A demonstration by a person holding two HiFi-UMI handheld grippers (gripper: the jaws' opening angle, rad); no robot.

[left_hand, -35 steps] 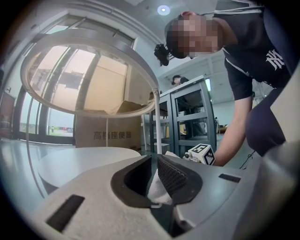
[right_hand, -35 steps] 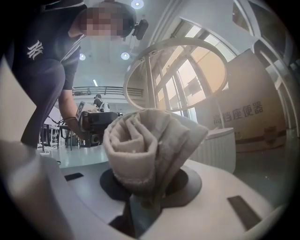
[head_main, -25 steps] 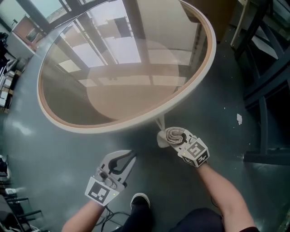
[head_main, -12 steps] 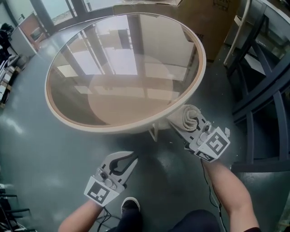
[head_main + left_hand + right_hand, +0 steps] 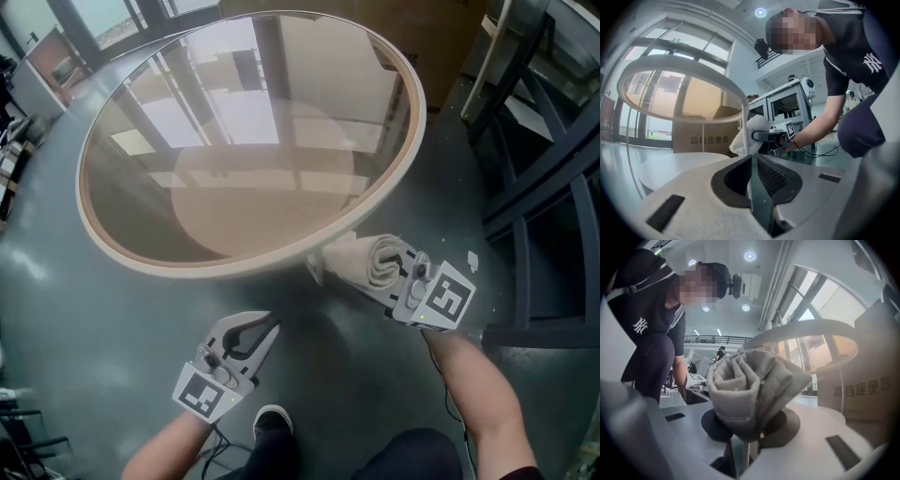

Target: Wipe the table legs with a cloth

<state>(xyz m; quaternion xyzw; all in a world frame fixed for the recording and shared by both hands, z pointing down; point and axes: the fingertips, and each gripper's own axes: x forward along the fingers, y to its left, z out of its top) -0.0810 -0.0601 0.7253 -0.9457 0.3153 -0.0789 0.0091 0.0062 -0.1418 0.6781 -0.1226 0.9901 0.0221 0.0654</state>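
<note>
A round glass table with a cream rim (image 5: pixel 413 122) fills the head view, and one thin white leg (image 5: pixel 316 270) shows just under its near edge. My right gripper (image 5: pixel 377 269) is shut on a rolled grey cloth (image 5: pixel 364 257). The cloth's left end lies against that leg below the rim. In the right gripper view the cloth (image 5: pixel 750 385) bulges out over the jaws. My left gripper (image 5: pixel 270 324) hangs lower left, shut and empty, apart from the leg. The left gripper view shows the leg (image 5: pixel 744 123) with the cloth (image 5: pixel 754 133) behind it.
Dark metal frames (image 5: pixel 544 187) stand close on the right. A cardboard box (image 5: pixel 441 33) sits beyond the table. The person's shoe (image 5: pixel 273 422) is on the grey floor below my left gripper. A round table base (image 5: pixel 675 164) lies under the glass.
My right gripper carried the cloth up from low beside the leg toward the rim, then left against the leg. The left gripper stayed where it was.
</note>
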